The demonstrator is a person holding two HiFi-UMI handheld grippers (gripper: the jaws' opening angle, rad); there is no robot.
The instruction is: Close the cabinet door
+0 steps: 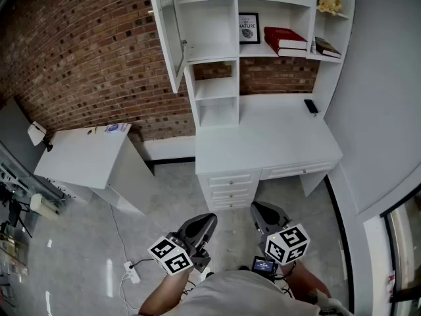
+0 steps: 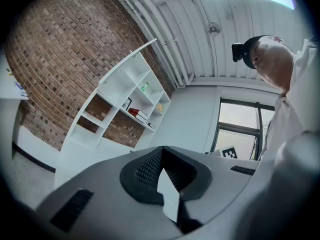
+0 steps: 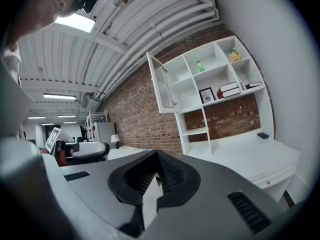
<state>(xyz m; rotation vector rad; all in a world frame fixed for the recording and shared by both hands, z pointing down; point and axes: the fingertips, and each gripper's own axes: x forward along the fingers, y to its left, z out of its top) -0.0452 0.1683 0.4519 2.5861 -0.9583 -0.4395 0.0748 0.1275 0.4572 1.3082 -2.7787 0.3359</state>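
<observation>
Against the brick wall [image 1: 85,51], the cabinet door [image 1: 170,38] stands open at 11 o'clock, well apart from your left tool [image 1: 201,225] and right tool [image 1: 264,214], both pressed together and empty at 6 o'clock, so you're likely only at the approach: step in, raise one tool, push it shut.

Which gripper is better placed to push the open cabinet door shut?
Probably left. The left gripper sits on the side of the open cabinet door; the right gripper is further across. Both are shut, empty.

Rough brick wall [image 1: 85,58], smooth cabinet door [image 1: 168,31]
</observation>
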